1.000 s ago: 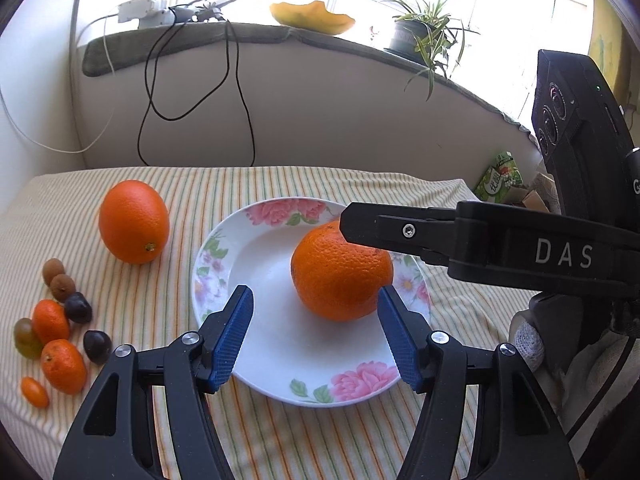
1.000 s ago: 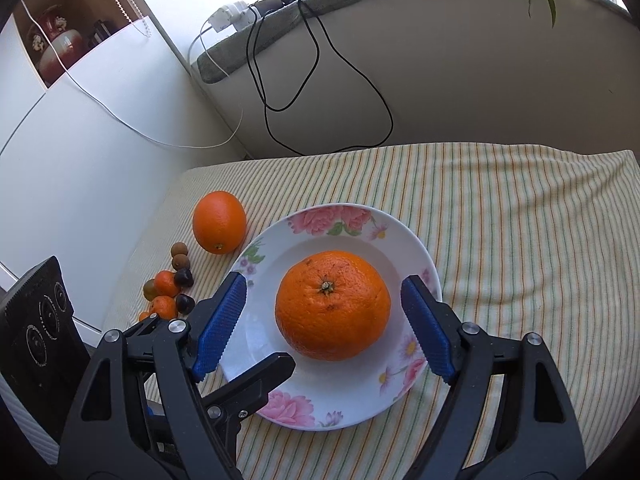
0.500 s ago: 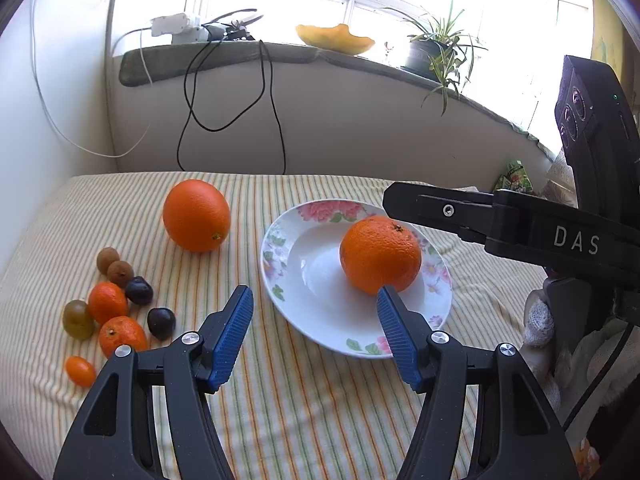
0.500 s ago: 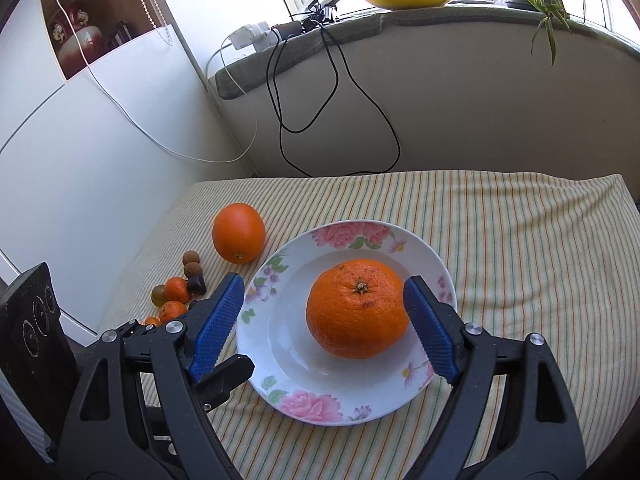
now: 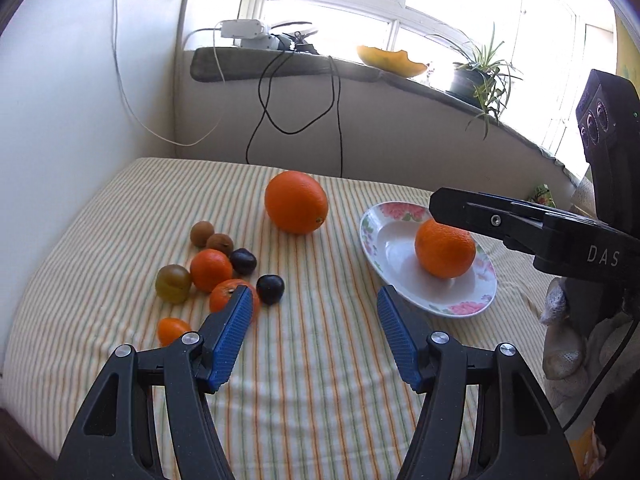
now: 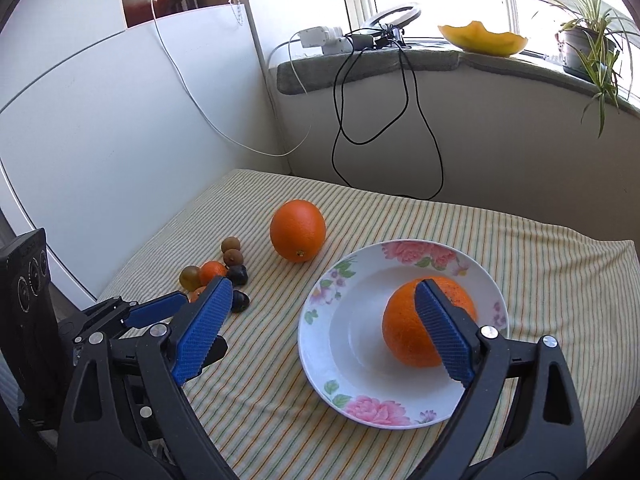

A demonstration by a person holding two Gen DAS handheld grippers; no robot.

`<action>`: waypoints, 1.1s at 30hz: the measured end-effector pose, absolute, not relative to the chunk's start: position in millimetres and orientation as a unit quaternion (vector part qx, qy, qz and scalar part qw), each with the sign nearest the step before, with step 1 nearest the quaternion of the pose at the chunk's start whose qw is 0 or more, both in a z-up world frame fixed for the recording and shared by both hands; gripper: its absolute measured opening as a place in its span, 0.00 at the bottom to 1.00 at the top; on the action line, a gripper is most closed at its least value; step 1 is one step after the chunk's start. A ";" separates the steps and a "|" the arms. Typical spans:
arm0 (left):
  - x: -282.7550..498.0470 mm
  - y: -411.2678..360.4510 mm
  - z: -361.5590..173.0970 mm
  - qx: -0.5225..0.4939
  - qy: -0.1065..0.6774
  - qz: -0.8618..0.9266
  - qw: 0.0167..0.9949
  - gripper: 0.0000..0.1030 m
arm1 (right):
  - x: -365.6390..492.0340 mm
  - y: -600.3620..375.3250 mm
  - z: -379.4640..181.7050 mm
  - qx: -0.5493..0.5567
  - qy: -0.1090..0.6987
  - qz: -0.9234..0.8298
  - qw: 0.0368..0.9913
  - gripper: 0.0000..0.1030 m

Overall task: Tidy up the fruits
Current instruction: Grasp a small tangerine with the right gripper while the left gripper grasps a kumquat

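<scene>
A floral white plate [image 5: 384, 240] [image 6: 352, 344] holds one orange [image 5: 445, 247] [image 6: 404, 332]. A second orange [image 5: 296, 202] [image 6: 298, 230] lies on the striped cloth, left of the plate. Several small fruits, tangerines [image 5: 211, 270], dark plums [image 5: 270, 289] and brown ones [image 5: 202, 233], cluster at the left [image 6: 224, 268]. My left gripper [image 5: 314, 320] is open and empty above the cloth, between the cluster and the plate. My right gripper [image 6: 320, 312] is open and empty, above the plate's left edge; its right finger covers part of the plated orange.
The striped cloth [image 5: 320, 380] covers the table. A white wall [image 6: 120, 140] bounds the left side. Black cables [image 6: 380, 100] hang from a sill with a power strip [image 5: 246, 32], a melon slice [image 6: 482, 38] and a potted plant [image 5: 476, 76].
Both grippers have pulled back and swung left, away from the plate. The orange stays on the plate. The small fruit cluster has come closer to the left gripper.
</scene>
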State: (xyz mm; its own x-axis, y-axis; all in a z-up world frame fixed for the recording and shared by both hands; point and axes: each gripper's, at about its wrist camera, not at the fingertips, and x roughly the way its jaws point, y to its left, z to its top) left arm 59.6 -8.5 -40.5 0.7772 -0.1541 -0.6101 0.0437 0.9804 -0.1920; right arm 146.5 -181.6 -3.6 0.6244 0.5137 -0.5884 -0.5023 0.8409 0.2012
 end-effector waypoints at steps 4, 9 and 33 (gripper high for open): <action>48.8 15.9 -46.5 -0.092 0.334 -0.030 0.938 0.62 | 144.1 -166.6 -5.3 0.004 0.336 0.294 0.895 0.92; 39.3 41.9 -54.8 -0.104 0.340 -0.007 0.934 0.62 | 141.8 -148.0 -10.3 -0.005 0.344 0.312 0.885 0.92; 55.1 79.9 -91.1 -0.150 0.370 -0.006 0.917 0.44 | 139.0 -65.4 -55.8 -0.047 0.406 0.388 0.826 0.50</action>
